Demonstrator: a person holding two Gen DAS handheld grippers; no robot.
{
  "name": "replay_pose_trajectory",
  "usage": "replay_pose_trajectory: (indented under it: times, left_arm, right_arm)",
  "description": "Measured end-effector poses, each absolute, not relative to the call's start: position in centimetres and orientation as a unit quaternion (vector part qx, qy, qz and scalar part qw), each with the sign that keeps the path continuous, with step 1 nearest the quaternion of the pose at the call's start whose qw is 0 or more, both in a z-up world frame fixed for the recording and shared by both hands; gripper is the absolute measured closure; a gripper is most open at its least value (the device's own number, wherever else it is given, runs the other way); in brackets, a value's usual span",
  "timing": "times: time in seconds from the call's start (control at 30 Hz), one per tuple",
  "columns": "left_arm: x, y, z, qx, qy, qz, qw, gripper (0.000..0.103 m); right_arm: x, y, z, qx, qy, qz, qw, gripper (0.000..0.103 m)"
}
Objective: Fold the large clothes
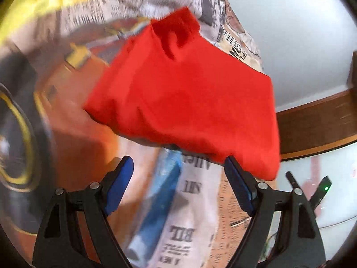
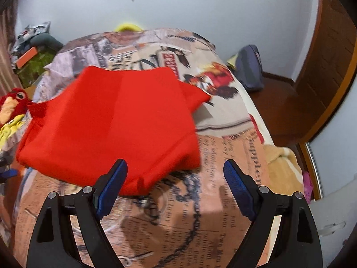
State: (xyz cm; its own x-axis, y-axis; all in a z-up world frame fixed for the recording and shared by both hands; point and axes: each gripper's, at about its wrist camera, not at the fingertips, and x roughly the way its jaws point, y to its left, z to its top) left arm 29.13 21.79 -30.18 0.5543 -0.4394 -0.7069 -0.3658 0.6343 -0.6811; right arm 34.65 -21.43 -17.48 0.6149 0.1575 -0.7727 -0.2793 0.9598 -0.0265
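Note:
A red garment (image 2: 116, 120), folded into a thick bundle, lies on the printed bedspread (image 2: 234, 138). In the left wrist view the garment (image 1: 183, 102) fills the middle of the blurred frame. My left gripper (image 1: 179, 163) is open and empty, its right finger (image 1: 236, 178) right at the garment's near edge. My right gripper (image 2: 175, 167) is open and empty just in front of the garment's near edge, its left finger (image 2: 111, 183) overlapping the cloth in the image.
A red plush toy (image 2: 13, 105) and yellow items lie at the bed's left side. A blue-grey bag (image 2: 250, 67) sits on the wooden floor beyond the bed. A dark wooden door (image 2: 330, 51) stands at right. A yellow cloth (image 1: 40, 2) lies at upper left.

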Motion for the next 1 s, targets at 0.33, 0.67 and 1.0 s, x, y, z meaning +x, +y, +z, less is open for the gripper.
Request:
replay_pose_trajectory:
  times: [0.33,0.67,1.0]
  left_arm:
    - [33.8,22.9,-34.9,-0.552,0.397,-0.039,0.732,0.021]
    - [38.2,24.5,-35.8,-0.588,0.345,0.009,0.731,0.055]
    - [34.6,26.3,-28.5,-0.530,0.325,-0.029,0.783,0.097]
  right_arm:
    - [34.1,-17.4,-17.7,-0.133,0.408,0.147,0.891,0.017]
    - [35.0,-13.5,-17.9,-0.153,0.418,0.163,0.880,0.017]
    - [34.7,-8.3,-16.9,-0.165,0.421,0.208,0.867,0.017]
